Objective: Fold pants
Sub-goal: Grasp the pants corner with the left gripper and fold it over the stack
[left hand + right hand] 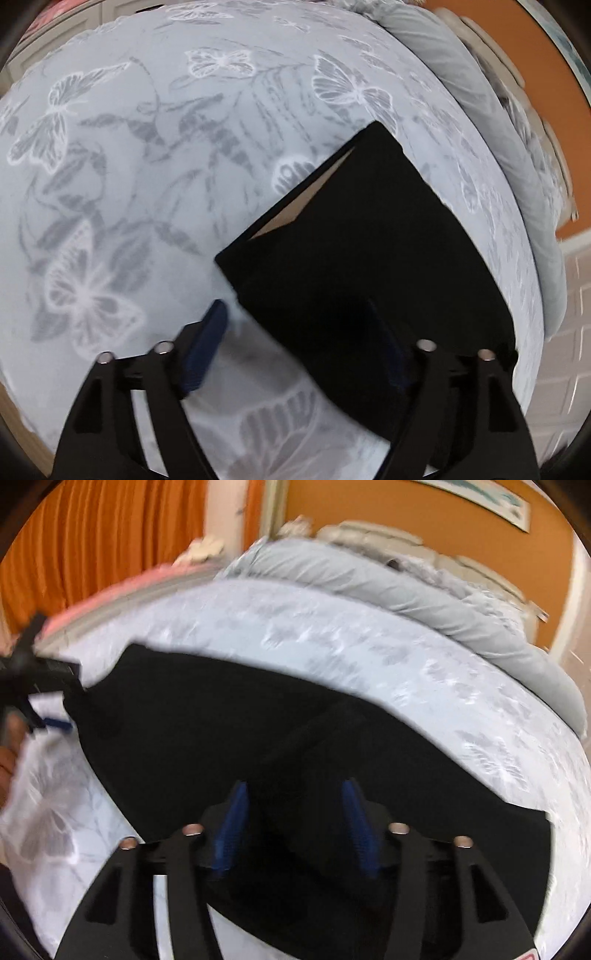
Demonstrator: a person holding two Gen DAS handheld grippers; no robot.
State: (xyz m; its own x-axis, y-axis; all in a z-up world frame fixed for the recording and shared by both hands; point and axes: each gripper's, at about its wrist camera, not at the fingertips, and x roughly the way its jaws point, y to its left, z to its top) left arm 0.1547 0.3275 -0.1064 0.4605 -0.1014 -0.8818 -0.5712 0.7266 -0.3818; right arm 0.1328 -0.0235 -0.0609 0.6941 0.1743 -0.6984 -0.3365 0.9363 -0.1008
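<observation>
Black pants [362, 236] lie flat on the pale blue butterfly-print bed cover [129, 166]. In the left wrist view my left gripper [299, 332] is open, its left blue pad [207, 343] over the cover and its right pad over the pants' near edge. In the right wrist view the pants [207, 731] spread across the bed. My right gripper [291, 819] is open, with both blue fingers [231, 830] above the black cloth. The left gripper [33, 686] shows at the pants' far left edge.
A rolled grey duvet [369, 587] and pillows lie along the head of the bed. Orange wall [517, 44] and orange curtain [92, 542] stand behind. The bed's edge and a tiled floor [576, 332] are at the right in the left wrist view.
</observation>
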